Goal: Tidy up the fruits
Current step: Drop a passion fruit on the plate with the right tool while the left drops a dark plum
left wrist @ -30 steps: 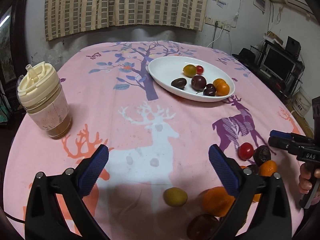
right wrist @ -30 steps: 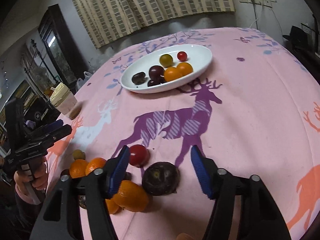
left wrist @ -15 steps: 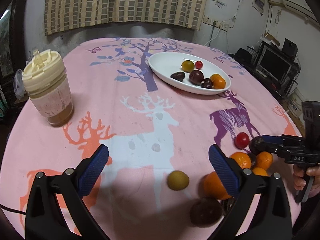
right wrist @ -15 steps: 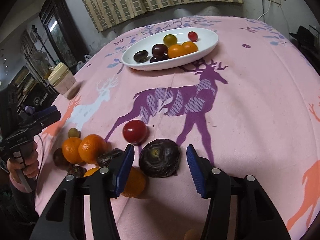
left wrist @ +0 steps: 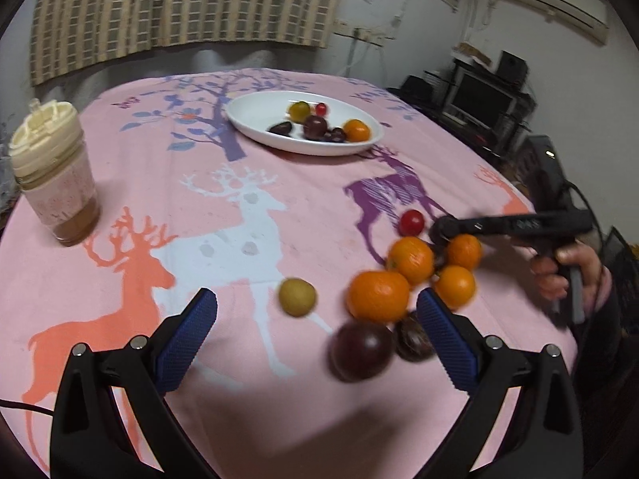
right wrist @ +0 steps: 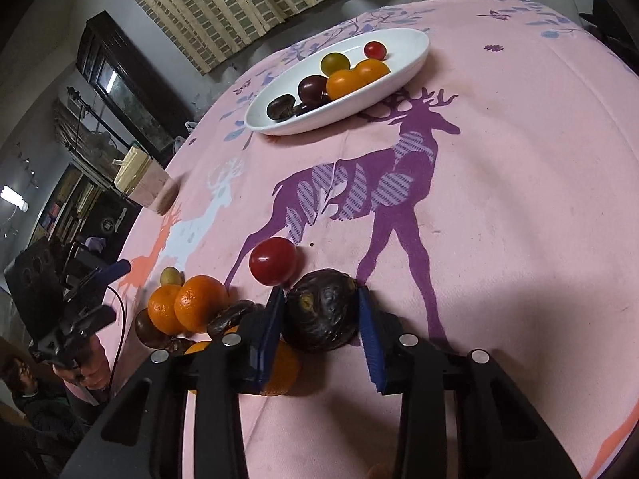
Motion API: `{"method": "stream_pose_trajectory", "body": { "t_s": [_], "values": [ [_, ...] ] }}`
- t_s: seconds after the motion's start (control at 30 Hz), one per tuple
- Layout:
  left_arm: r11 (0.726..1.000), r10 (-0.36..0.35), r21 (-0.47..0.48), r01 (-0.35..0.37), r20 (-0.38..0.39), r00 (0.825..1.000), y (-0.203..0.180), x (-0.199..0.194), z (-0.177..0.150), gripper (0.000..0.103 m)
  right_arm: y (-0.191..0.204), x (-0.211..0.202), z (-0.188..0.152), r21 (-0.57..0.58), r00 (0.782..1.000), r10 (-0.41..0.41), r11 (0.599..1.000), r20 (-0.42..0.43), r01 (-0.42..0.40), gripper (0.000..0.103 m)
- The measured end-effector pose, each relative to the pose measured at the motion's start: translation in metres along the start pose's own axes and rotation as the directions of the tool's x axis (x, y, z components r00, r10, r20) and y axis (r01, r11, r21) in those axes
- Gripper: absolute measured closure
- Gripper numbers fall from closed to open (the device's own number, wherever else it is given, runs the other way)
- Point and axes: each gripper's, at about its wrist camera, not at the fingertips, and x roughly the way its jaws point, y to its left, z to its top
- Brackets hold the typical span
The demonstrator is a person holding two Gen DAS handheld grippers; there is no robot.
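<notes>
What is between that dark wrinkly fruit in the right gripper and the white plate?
Almost nothing. The dark fruit sits between the right gripper fingers, and bare tablecloth runs up to the plate. Only the red tomato lies just ahead, slightly left of a straight path.

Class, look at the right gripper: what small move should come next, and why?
Probably lift. The right gripper has its blue pads against both sides of the wrinkled dark purple passion fruit, which sits on the pink tablecloth; the white oval plate lies farther off.

Dim indoor light (fisheye-warped, blurred fruit)
</notes>
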Motion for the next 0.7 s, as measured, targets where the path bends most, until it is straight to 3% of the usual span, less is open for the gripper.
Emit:
{"method": "stream_pose_trajectory", "body": {
  "t_s": [0.07,0.23,0.37,0.47,0.63,0.7],
  "values": [
    [0.999,-0.043,0.028,0.044,-0.02,0.999,-0.004,0.0,-0.007,0.005,0.003,0.0,0.0,-0.013,1.0,-0.01,1.0,0.004,0.011,0.066],
    [0.994,-0.06,0.09,0.064,-0.051,0.997,-0.018,0.005,-0.014,0.006,0.001,-0.015,0.003,0.007,0.997,0.019,1.0,0.07,-0.02,0.066],
    [0.989,-0.088,0.115,0.097,-0.085,0.992,-0.024,0.011,-0.016,0.028,-0.001,-0.018,0.005,0.014,0.996,0.025,1.0,0.082,-0.026,0.066],
    [0.987,-0.098,0.118,0.113,-0.125,0.987,-0.025,0.019,-0.016,0.038,0.001,-0.02,0.005,0.006,0.996,0.026,1.0,0.089,-0.026,0.066],
    [0.989,-0.099,0.093,0.113,-0.148,0.984,-0.021,0.025,-0.017,0.04,0.003,-0.025,0.004,-0.008,0.994,0.033,0.999,0.104,-0.032,0.066],
    [0.989,-0.098,0.09,0.114,-0.169,0.981,-0.021,0.03,-0.017,0.049,0.003,-0.027,0.003,-0.009,0.994,0.034,0.999,0.107,-0.033,0.066]
  ]
}}
